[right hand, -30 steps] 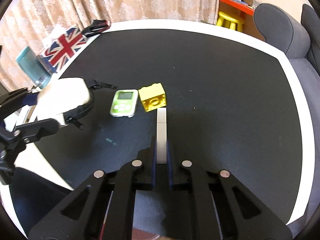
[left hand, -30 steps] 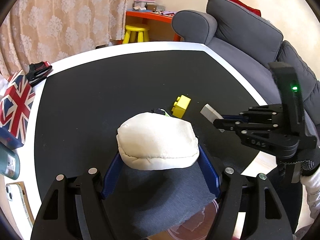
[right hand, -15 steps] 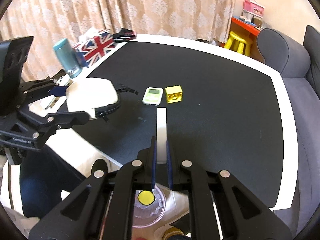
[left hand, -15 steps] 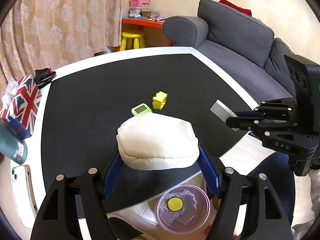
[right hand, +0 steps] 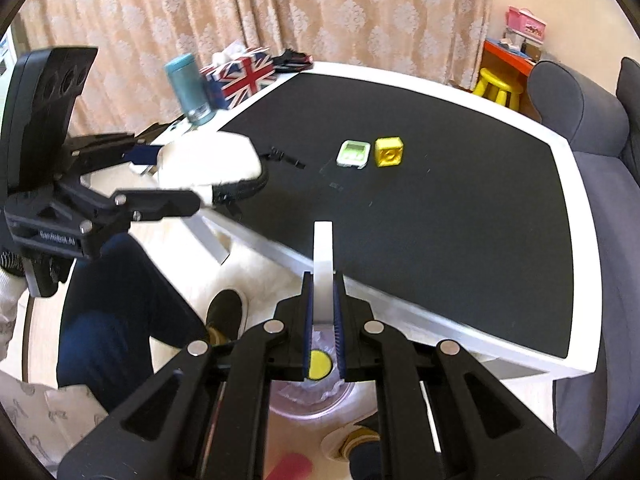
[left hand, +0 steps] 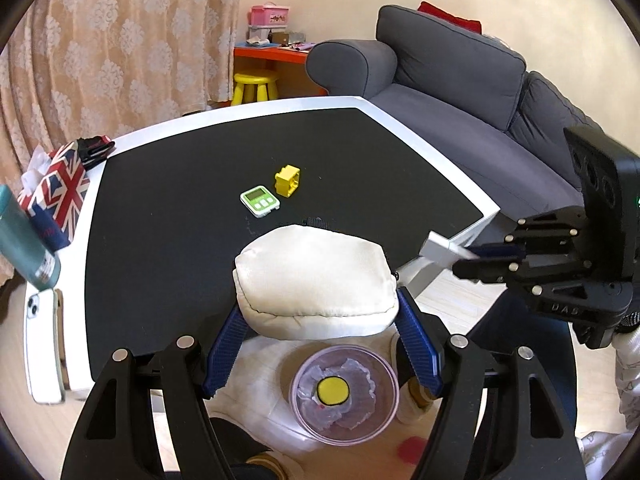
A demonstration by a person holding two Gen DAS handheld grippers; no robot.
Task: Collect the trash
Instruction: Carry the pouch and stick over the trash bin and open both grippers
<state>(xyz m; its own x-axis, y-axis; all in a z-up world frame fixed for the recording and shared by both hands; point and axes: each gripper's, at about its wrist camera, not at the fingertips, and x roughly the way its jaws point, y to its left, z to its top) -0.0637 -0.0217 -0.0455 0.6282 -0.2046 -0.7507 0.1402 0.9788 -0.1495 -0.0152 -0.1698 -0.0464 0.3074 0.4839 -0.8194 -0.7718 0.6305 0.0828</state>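
Observation:
My left gripper [left hand: 320,334] is shut on a cream fabric pouch [left hand: 314,282], held over the table's near edge; the pouch [right hand: 208,162] also shows in the right wrist view. My right gripper [right hand: 323,304] is shut on a flat white strip [right hand: 323,258], held upright off the table's edge; the strip [left hand: 442,249] also shows in the left wrist view. Below both, on the floor, stands a clear bin lined with a bag [left hand: 344,394], with a yellow round item [left hand: 333,391] inside.
A green timer [left hand: 259,200] and a yellow block [left hand: 288,181] lie mid-table on the black top [left hand: 160,208]. A Union Jack tissue box [left hand: 56,192], teal bottle [left hand: 22,240] and phone [left hand: 42,344] sit at the left edge. A grey sofa [left hand: 460,80] stands to the right.
Both grippers have pulled back from the table with the pouch and the strip, and now hang over the bin on the floor.

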